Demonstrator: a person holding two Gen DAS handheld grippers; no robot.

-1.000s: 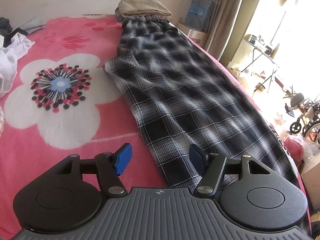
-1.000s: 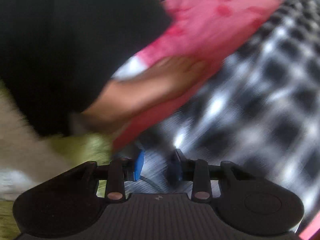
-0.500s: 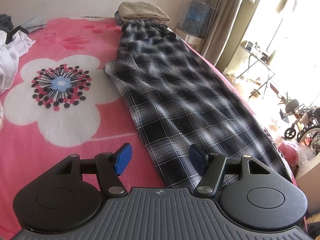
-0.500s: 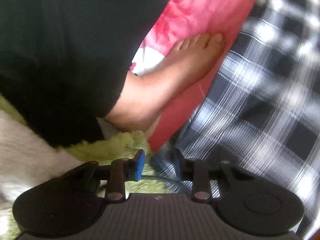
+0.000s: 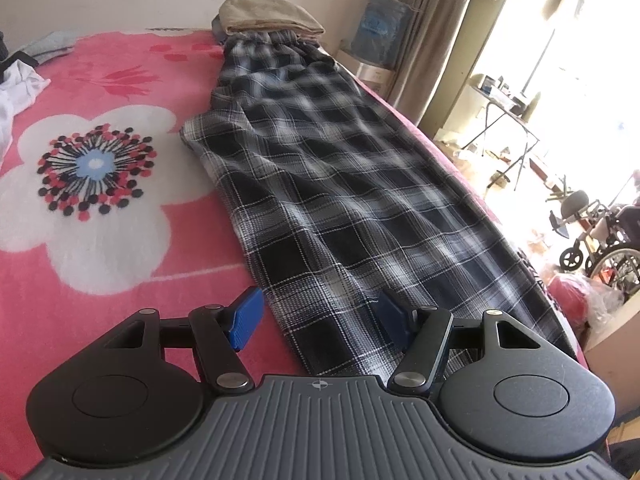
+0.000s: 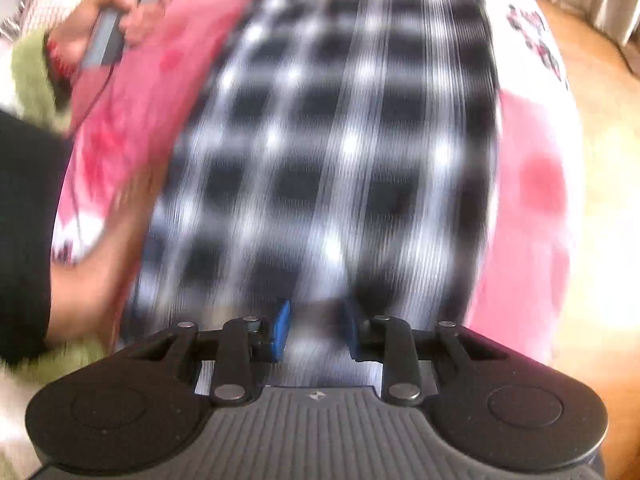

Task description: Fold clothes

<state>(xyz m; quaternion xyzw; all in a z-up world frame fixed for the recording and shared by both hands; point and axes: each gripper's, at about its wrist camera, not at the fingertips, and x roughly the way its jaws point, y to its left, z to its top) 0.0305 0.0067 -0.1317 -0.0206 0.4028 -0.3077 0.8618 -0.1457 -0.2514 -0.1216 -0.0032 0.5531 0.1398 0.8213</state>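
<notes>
Left tongs spread wide, soft plaid trousers, fuzzy pink blanket

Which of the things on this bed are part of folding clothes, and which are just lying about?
Job:
long black-and-white plaid trousers
left gripper, open
right gripper, open

Lying about:
folded tan cloth
crumpled white garment
pink flowered blanket

home bedroom | floral blanket | curtain | wheelchair

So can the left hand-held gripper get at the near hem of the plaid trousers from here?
Probably yes. The left hand-held gripper is open, the plaid trousers lie flat with their hem between its fingers, and nothing covers that end.
</notes>
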